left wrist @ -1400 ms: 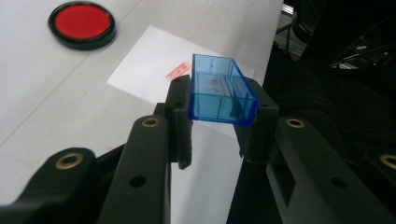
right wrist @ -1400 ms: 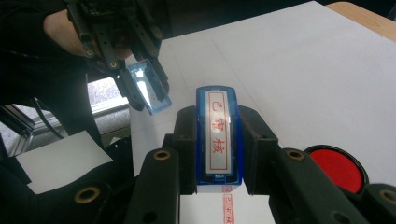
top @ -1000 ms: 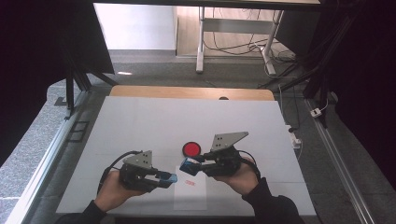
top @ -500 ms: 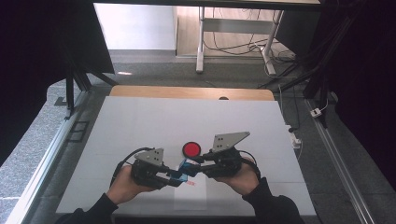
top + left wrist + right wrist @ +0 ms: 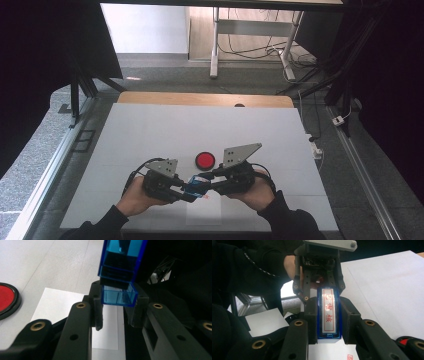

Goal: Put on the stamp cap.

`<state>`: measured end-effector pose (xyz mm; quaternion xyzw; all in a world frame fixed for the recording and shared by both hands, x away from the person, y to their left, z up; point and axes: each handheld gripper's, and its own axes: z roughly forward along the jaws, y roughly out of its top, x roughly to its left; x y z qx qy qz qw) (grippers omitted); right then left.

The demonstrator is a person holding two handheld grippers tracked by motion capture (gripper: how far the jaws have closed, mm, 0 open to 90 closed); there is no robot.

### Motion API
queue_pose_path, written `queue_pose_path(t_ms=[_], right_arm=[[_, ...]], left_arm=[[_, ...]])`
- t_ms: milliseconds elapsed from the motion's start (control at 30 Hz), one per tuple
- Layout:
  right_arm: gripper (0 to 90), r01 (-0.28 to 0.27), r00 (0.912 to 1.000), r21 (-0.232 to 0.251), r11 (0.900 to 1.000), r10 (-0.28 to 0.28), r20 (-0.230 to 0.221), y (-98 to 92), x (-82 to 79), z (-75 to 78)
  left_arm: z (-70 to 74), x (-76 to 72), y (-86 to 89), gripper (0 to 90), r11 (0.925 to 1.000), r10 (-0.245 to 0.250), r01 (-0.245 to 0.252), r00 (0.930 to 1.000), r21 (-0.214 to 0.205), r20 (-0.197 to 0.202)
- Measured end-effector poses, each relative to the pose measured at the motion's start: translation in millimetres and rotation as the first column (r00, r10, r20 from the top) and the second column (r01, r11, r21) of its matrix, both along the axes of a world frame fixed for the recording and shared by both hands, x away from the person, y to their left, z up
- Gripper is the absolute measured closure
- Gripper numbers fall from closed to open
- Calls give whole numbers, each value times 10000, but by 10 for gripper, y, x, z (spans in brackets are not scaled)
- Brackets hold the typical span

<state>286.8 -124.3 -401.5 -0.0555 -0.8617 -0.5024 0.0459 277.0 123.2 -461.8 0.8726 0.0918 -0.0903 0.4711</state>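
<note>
White sheeting is covering the table (image 5: 150, 135), with a wooden edge showing at twelve o'clock and dark floor all around. Since a second ago the left gripper (image 5: 186, 192) has been sliding in from nine o'clock toward the right gripper (image 5: 206, 186), and the two are now meeting over the paper sheet (image 5: 202, 215) near six o'clock. Both are clamping the blue stamp (image 5: 198, 187): the right gripper's jaws are pressing its body on both flanks, the left gripper's jaws are squeezing its translucent end piece (image 5: 119, 295). That suggests the cap is about to be pulled off or pushed on. The stamp is a boxy, glossy blue plastic block with a white face bearing red characters. At twelve o'clock of the hands, a round red ink pad (image 5: 204, 160) in a black rim is lying flat, just apart.
</note>
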Motion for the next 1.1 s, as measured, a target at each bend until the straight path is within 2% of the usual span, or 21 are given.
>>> queue_pose_path(t_ms=[167, 433, 633, 733, 800, 867, 1033, 1100], right_arm=[[713, -110, 9999, -1, 9999, 110, -18, 7, -7, 4], [713, -282, 9996, -73, 9996, 282, -26, 29, -22, -2], [713, -248, 9995, 179, 9995, 251, -165, 20, -15, 2], [714, -263, 9992, 436, 9987, 277, -298, 7, -5, 2], [714, -218, 9980, 774, 9968, 263, -577, -6, 13, -6], [714, -226, 9978, 818, 9964, 276, -602, -11, 16, -10], [713, -202, 9981, 808, 9965, 247, -558, -9, 20, -23], [713, -193, 9989, 641, 9978, 220, -425, 2, 8, -18]], left_arm=[[-13, 13, 6, 689, 9998, -79, 76, 9999, -205, -147], [-17, 12, 14, 690, 9987, -272, 265, 9995, -438, -154], [-12, 16, 42, 692, 9956, -335, 312, 9991, -884, -247], [5, 16, 64, 693, 9914, -386, 358, 9991, -1256, -199], [21, 10, 66, 694, 9913, -415, 399, 9991, -1256, -98], [16, 10, 66, 694, 9909, -403, 382, 9991, -1288, -139], [1, 14, 63, 690, 9917, -355, 350, 9994, -1234, -24], [-5, 16, 59, 687, 9928, -296, 292, 9996, -1158, -13]])
